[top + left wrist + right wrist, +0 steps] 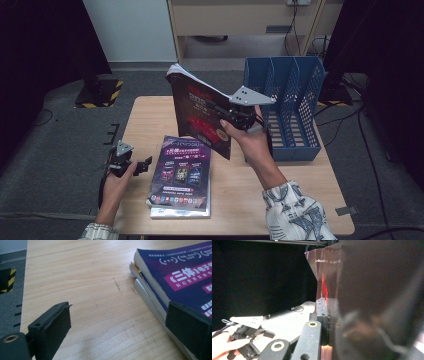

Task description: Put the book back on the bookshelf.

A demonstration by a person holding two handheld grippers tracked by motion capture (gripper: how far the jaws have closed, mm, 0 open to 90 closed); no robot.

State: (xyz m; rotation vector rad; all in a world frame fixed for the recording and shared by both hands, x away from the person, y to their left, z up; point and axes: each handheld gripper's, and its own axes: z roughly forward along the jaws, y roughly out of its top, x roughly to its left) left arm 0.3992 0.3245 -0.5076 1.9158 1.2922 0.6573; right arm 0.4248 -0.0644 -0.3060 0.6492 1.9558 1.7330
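My right gripper [225,117] is shut on a dark book with a red cover picture [197,112], holding it upright above the middle of the table. In the right gripper view one jaw presses the book's cover [374,290]; the other jaw is hidden behind it. A stack of books with a purple cover on top [182,175] lies flat near the front of the table. My left gripper [142,165] rests low at the table's left edge, open, with bare wood between its jaws [117,315] and the stack [180,272] just beside its right jaw.
A blue file rack [292,105] with several slots stands at the table's right side, just behind the held book. The wooden table [150,115] has bare room at its left and far side. Dark floor and cables surround it.
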